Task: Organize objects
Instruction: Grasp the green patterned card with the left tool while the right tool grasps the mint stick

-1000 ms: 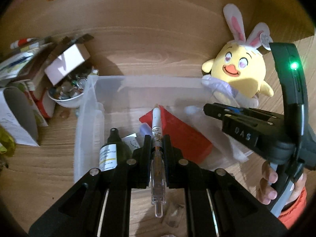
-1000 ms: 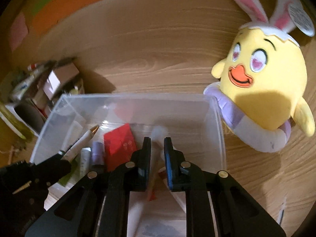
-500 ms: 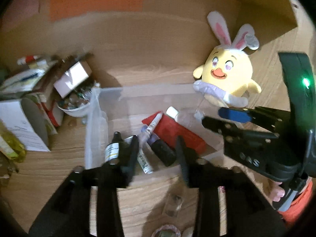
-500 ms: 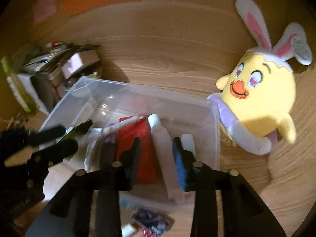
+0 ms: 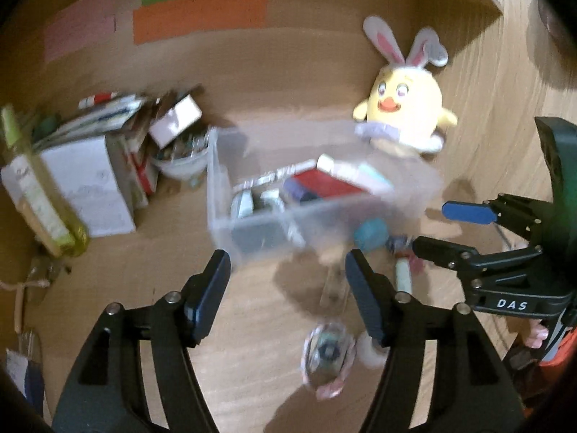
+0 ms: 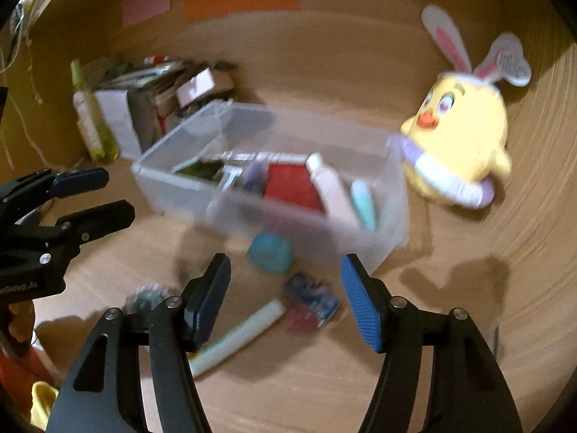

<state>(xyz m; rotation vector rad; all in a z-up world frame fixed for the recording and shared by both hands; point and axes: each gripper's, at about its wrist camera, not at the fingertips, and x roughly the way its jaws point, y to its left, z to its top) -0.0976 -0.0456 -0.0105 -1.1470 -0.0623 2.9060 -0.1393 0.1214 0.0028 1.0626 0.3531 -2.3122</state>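
Clear plastic bin (image 5: 252,231) sits on the wooden floor (image 5: 252,324) a little beyond both grippers, and we see it already holding a red flat item (image 6: 292,184), a pale tube (image 6: 333,191), a light green tube (image 6: 362,202) and some darker things on its left side that blur keeps us from naming. Our left gripper (image 5: 288,270) stands with its jaws spread apart and nothing between them; they have just been opening. Our right gripper (image 6: 285,278) is likewise spread and empty, its jaws also just having opened, one pad blue. On the floor near the bin's near wall we find a teal round piece (image 6: 270,252), a blue packet (image 6: 313,296), a reddish blurred bit (image 6: 301,319) and a white marker-like tube (image 6: 238,337). A clear wrapped round item (image 5: 328,357) lies near the left gripper. To the right of the bin, touching its far right corner, sits a yellow plush chick with rabbit ears (image 6: 465,137). To the left, a heap of boxes and papers (image 5: 108,166) and a green bottle (image 6: 88,119) crowd the floor.
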